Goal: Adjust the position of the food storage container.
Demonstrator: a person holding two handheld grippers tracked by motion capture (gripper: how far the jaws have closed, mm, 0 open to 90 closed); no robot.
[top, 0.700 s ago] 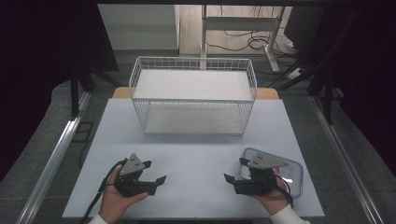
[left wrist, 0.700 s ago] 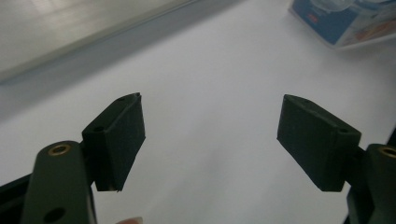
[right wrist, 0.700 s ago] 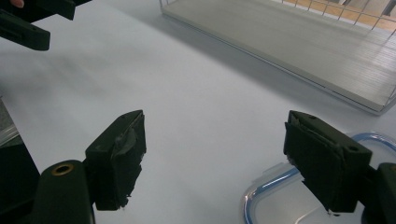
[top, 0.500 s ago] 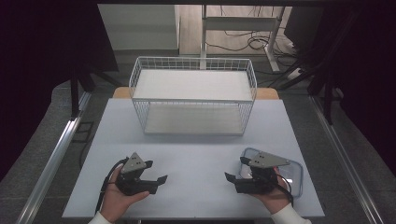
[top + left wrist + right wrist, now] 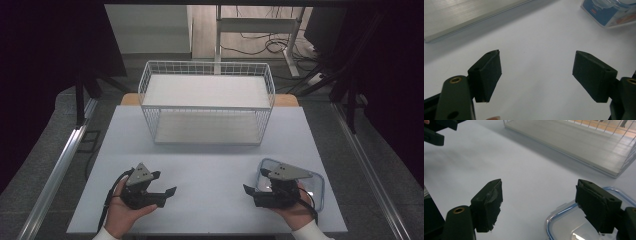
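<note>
The high view is taken up by a white table (image 5: pixel 210 185) set on a grey floor (image 5: pixel 45 150), with dark curtains hung at both sides. At the far left, a metal rail (image 5: pixel 55 175) is seen running along the table's edge. Near the front left corner, the left gripper (image 5: pixel 167 194) is held in the person's left hand (image 5: pixel 127 212) just over the tabletop; its jaws are spread apart and nothing is caught between them, which is confirmed in the left gripper view, where bare white surface is seen between the two black pads (image 5: pixel 487 75).

At the middle of the table's far side, a white wire basket (image 5: pixel 207 107) is placed, upright, with a pale board as its floor. Behind it, a pale wooden floor, a white desk frame (image 5: pixel 260 25) and loose cables (image 5: pixel 270 47) are seen in the lit strip of the room.

Near the front right corner, a clear container lid with a blue rim (image 5: pixel 310 177) is laid flat on the table. The right gripper (image 5: pixel 248 192) is held in the right hand (image 5: pixel 295 210) over the lid's near left part, its tips pointed toward the table's middle. Its jaws are likewise parted and empty. In the right gripper view, the lid (image 5: pixel 564 220) is seen beneath the right-hand pad (image 5: pixel 596 205), though contact cannot be judged, and the basket (image 5: pixel 584 142) is seen well beyond.
</note>
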